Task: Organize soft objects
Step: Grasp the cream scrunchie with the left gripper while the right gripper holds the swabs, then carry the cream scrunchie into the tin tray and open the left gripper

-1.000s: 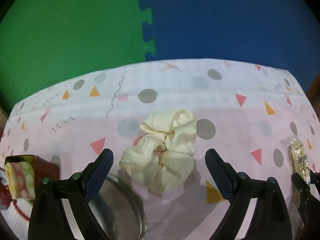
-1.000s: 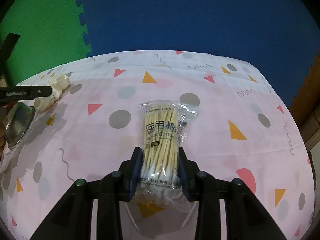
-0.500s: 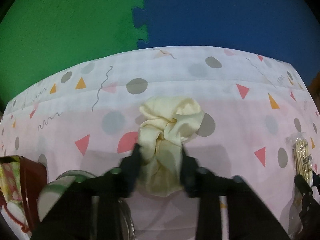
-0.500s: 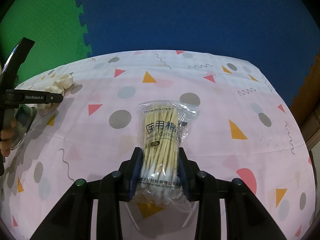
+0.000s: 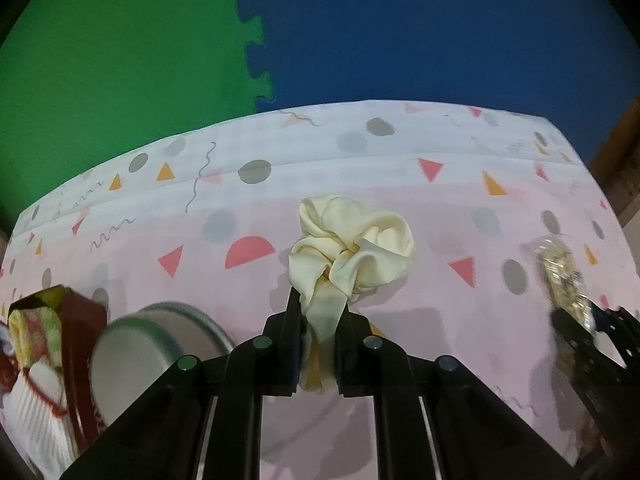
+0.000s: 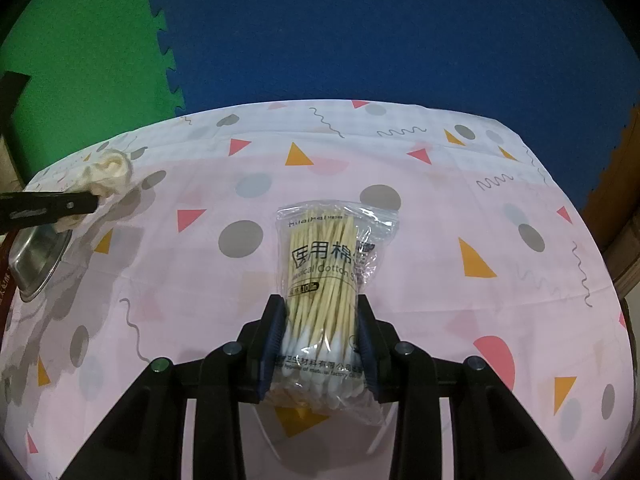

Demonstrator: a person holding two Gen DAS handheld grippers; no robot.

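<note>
My left gripper (image 5: 318, 320) is shut on a cream fabric scrunchie (image 5: 352, 244) and holds it above the patterned tablecloth (image 5: 440, 208). The scrunchie also shows at the far left of the right wrist view (image 6: 108, 172), pinched by the left gripper (image 6: 90, 204). My right gripper (image 6: 320, 320) is shut on a clear bag of cotton swabs (image 6: 328, 268) and holds it over the cloth. That bag (image 5: 560, 276) and the right gripper (image 5: 592, 332) show at the right edge of the left wrist view.
A round metal bowl (image 5: 152, 352) sits at the lower left, also in the right wrist view (image 6: 36, 256). A dark red box (image 5: 76, 320) with soft items stands left of it. Green and blue foam mats (image 5: 256, 40) lie beyond the table.
My left gripper closed on the scrunchie and lifted it off the cloth; the scrunchie is now bunched between the fingers. The right gripper kept still with the swab bag.
</note>
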